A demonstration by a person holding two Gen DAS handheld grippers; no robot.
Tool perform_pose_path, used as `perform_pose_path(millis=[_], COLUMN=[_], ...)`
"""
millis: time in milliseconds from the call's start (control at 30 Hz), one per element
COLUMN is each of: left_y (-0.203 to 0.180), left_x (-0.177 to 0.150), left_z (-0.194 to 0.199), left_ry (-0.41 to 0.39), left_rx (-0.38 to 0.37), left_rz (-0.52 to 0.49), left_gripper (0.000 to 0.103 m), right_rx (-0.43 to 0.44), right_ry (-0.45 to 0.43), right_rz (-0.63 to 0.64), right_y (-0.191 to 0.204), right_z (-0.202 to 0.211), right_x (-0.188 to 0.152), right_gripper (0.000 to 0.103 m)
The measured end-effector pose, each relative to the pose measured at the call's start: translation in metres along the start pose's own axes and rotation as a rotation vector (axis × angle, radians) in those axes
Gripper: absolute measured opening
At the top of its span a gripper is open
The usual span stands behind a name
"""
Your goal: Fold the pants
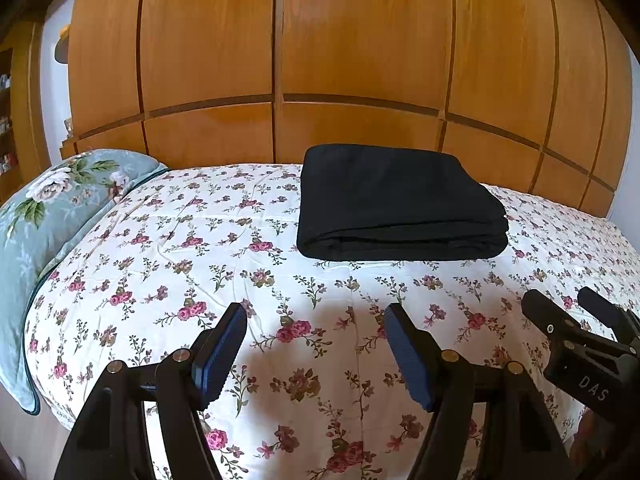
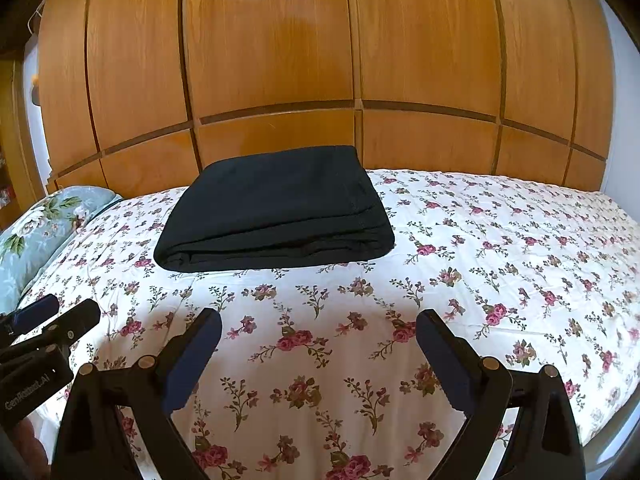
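Observation:
The black pants (image 1: 400, 204) lie folded in a neat thick rectangle on the far half of the floral bedspread (image 1: 200, 248), near the wardrobe. They also show in the right wrist view (image 2: 276, 212). My left gripper (image 1: 316, 320) is open and empty, held above the near part of the bed, well short of the pants. My right gripper (image 2: 318, 326) is open and empty beside it, also short of the pants. The right gripper shows at the right edge of the left wrist view (image 1: 568, 308); the left gripper shows at the left edge of the right wrist view (image 2: 60, 312).
A green floral pillow (image 1: 48, 208) lies at the bed's left end. A wooden wardrobe (image 1: 320, 60) stands right behind the bed. The bed's near edge (image 2: 608, 428) curves down at the lower right. Shelves (image 1: 6, 128) stand at the far left.

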State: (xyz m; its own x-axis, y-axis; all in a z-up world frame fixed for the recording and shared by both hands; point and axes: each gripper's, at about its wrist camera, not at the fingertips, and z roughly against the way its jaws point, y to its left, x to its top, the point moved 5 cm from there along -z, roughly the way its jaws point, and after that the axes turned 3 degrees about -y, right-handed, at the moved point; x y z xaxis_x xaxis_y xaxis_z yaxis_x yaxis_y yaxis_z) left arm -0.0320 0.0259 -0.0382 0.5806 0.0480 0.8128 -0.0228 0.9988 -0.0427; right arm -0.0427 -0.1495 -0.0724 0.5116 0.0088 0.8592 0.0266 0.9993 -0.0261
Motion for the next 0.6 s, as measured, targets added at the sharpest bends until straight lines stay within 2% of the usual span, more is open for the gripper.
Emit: perform_pose_path(millis=[600], left_y=[0.0011], left_x=[-0.0036], left_z=[-0.0042], left_ry=[0.023], left_rx=[-0.012], left_rz=[-0.001], left_gripper=[0.072], right_rx=[0.004], right_ry=[0.018], right_rz=[-0.004], right_y=[0.0003], right_z=[-0.0034], right_x=[-0.0022], right_gripper=[0.098])
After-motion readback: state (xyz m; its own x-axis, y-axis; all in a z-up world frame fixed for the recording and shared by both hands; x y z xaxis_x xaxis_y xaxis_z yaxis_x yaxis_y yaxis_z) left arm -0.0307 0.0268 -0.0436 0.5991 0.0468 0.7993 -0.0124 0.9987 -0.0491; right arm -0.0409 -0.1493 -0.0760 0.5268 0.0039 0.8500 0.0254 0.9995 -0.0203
